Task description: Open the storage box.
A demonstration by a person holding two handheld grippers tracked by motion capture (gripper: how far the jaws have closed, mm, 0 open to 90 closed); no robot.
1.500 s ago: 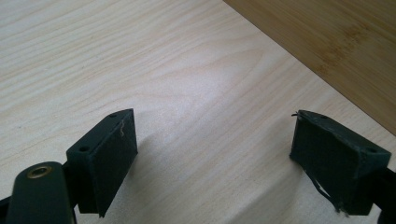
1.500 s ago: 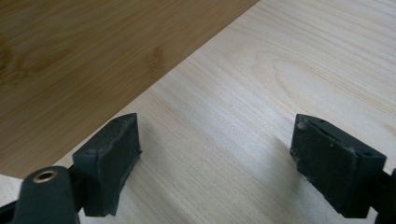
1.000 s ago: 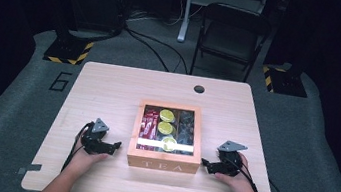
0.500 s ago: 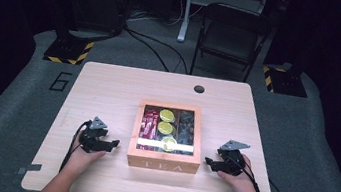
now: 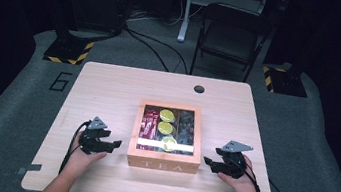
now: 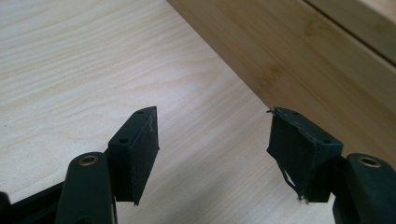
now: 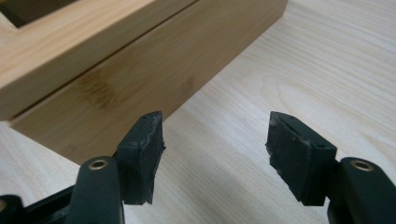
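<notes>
Bamboo tea box [image 5: 163,164] with a glass-windowed lid, lettered "TEA" on its front wall: set flat on the pale wooden counter [image 5: 109,87], near the front edge, midway between both hands. Nearly square, slightly longer front to back; lettered face turned toward the person, far wall toward the round cable hole [image 5: 199,89]. Through the window: red sachets [image 5: 148,124] along the left side, yellow-green round packets [image 5: 167,121] down the middle, dark packets [image 5: 186,127] at the right.

Left tongs [image 5: 117,144] just left of the box, tips aimed at its left wall, not touching. In the left gripper view [image 6: 212,140], black pads apart over bare wood, box wall [image 6: 303,60] running diagonally past them; jaws just been closing, nothing between.

Right tongs [image 5: 207,160] just right of the box, tips aimed at its right wall, a small gap left. In the right gripper view [image 7: 215,140], pads spread, box corner [image 7: 140,70] ahead and left; jaws likewise just been closing, empty.
</notes>
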